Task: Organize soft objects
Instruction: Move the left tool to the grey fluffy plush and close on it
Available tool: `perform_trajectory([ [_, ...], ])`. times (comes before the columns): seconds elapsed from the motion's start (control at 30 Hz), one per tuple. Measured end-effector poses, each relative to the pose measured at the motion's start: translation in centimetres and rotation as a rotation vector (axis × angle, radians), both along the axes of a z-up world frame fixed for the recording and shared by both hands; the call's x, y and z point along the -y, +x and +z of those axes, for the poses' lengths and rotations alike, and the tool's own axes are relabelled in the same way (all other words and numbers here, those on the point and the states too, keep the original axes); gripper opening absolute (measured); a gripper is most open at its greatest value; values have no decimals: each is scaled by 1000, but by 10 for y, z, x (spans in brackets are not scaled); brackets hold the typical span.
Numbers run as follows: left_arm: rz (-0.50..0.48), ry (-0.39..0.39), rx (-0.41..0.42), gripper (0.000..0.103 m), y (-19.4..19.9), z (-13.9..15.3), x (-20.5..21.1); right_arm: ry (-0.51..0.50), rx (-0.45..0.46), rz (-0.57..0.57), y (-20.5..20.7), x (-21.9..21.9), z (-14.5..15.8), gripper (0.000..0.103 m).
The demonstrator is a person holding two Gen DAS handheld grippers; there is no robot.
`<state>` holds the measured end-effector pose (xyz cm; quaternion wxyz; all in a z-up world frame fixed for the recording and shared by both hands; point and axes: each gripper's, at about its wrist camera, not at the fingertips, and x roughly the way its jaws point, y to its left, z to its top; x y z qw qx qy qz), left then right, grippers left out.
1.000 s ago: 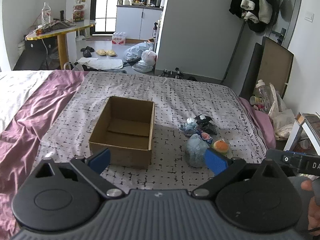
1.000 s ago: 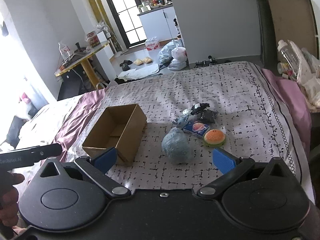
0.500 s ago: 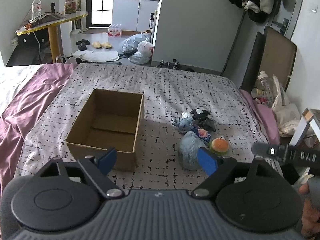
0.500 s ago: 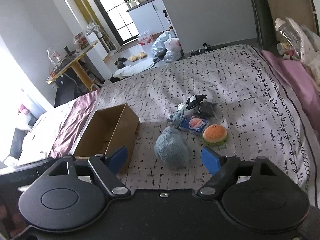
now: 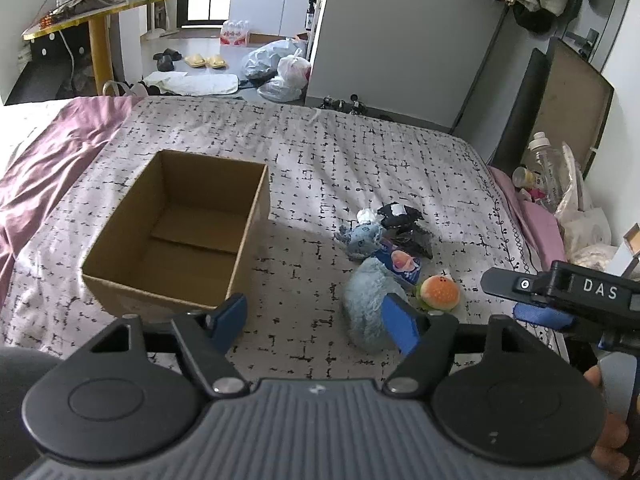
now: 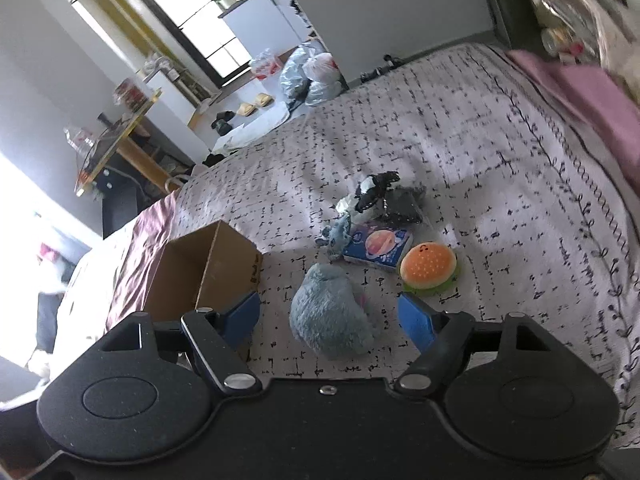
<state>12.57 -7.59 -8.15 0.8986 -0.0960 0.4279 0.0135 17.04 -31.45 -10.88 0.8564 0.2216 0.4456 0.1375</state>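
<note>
The blue plush toy (image 6: pixel 332 316) lies on the bed (image 6: pixel 500 128), at seven o'clock from the burger toy (image 6: pixel 429 266) and four o'clock from the empty cardboard box (image 5: pixel 180 236). We judge it light and yielding, best pinched across its rounded middle. Our right tongs (image 6: pixel 330 318) frame it, jaws just narrowing, parted, nothing gripped; our left tongs (image 5: pixel 314 322) likewise stand released and narrowing. Beyond the patterned quilt, a kitchen doorway lies at twelve o'clock.
</note>
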Motion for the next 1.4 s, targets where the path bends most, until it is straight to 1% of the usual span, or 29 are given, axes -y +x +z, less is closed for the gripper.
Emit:
perform_trajectory([
  [0.1, 2, -18, -27, 74, 11, -8, 5, 27, -35, -23, 7, 4, -13, 76],
  [0.2, -1, -20, -45, 74, 19, -13, 11, 51, -73, -62, 13, 11, -24, 76],
  [0.37, -11, -40, -66, 74, 34, -23, 22, 91, -114, -108, 22, 21, -38, 76],
  [0.47, -4, -56, -68, 74, 42, -29, 30, 116, -139, -117, 27, 24, -47, 76],
  [0.57, 4, -71, -85, 66, 51, -38, 36, 136, -172, -123, 32, 24, -56, 76],
  [0.6, 8, -78, -93, 61, 54, -41, 38, 144, -180, -124, 33, 24, -59, 76],
  [0.63, 13, -87, -101, 57, 57, -44, 40, 155, -186, -126, 34, 25, -61, 75],
  [0.67, 16, -96, -109, 55, 60, -47, 42, 167, -194, -131, 34, 26, -63, 70],
  [0.77, 23, -115, -121, 54, 65, -53, 47, 196, -215, -171, 36, 34, -71, 64],
  [0.97, 22, -141, -144, 54, 79, -63, 59, 229, -248, -172, 42, 36, -82, 60],
  [1.07, 22, -154, -166, 54, 85, -71, 62, 248, -264, -175, 46, 37, -88, 56],
  [1.17, 33, -156, -183, 51, 92, -79, 62, 272, -292, -179, 48, 39, -95, 53],
  [1.27, 48, -163, -206, 50, 97, -86, 59, 276, -306, -174, 50, 38, -100, 52],
  [1.4, 61, -157, -213, 50, 99, -90, 53, 275, -319, -163, 53, 34, -104, 52],
])
